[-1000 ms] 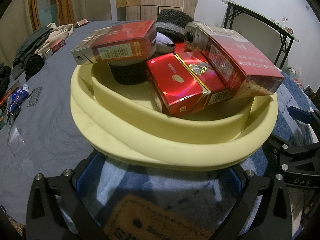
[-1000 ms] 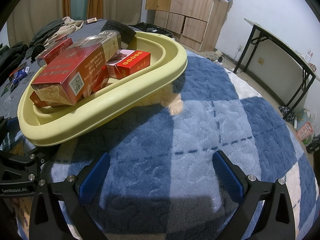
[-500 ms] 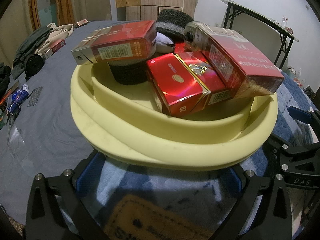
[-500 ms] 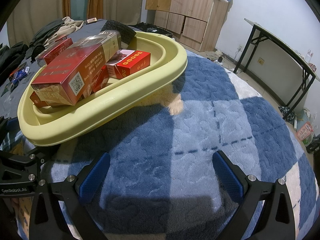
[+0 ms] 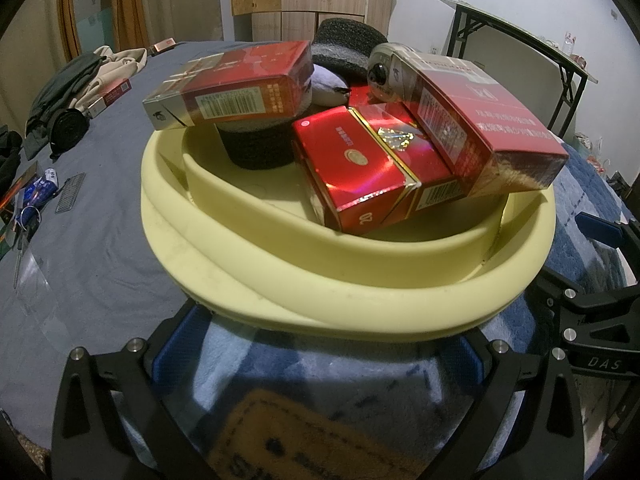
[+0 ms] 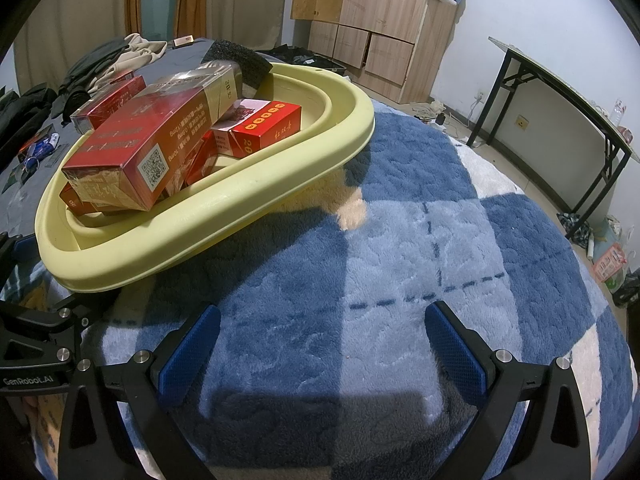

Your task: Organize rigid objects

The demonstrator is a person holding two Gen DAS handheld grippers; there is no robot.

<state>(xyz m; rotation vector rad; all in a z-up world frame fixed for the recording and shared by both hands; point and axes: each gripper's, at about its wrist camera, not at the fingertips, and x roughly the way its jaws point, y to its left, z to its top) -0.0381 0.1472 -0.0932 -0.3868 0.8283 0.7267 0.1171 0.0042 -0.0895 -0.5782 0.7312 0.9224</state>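
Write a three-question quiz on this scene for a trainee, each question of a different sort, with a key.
1. True or false: the right gripper is shut on a red box.
2. Multiple choice: the yellow basin rests on A) a bare wooden floor, B) a blue and white blanket, C) the black-legged table.
3. Fill in: the long red carton at the left of the basin lies on top of a black ____ block.

Key
1. False: its jaws stand open over the blanket, holding nothing.
2. B.
3. Foam.
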